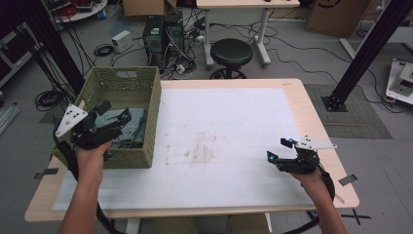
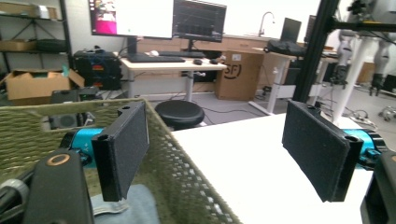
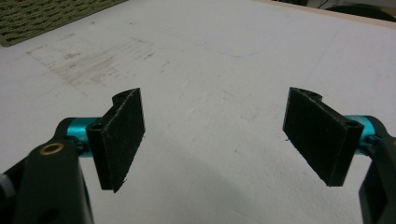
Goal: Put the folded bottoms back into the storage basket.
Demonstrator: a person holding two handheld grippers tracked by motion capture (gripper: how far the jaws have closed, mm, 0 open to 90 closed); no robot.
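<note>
A green woven basket [image 1: 122, 74] stands on the table's left side with grey cloth [image 1: 132, 127] lying inside it. My left gripper [image 1: 114, 112] hovers over the basket's near part, above the cloth. In the left gripper view its jaws [image 2: 219, 140] stand wide open with nothing between them; the left pad is over the basket's inside, the right one over the white mat, and the basket wall [image 2: 187, 177] runs between them, with grey cloth [image 2: 126, 205] below. My right gripper [image 1: 276, 149] rests low at the table's right front, open and empty [image 3: 217, 135] above the mat.
A white mat [image 1: 219, 112] covers most of the wooden table, with a faint brownish stain [image 1: 199, 152] at its middle. Beyond the far edge stand a black stool [image 1: 231, 51], computer towers and cables. A black frame post [image 1: 370, 46] rises at the right.
</note>
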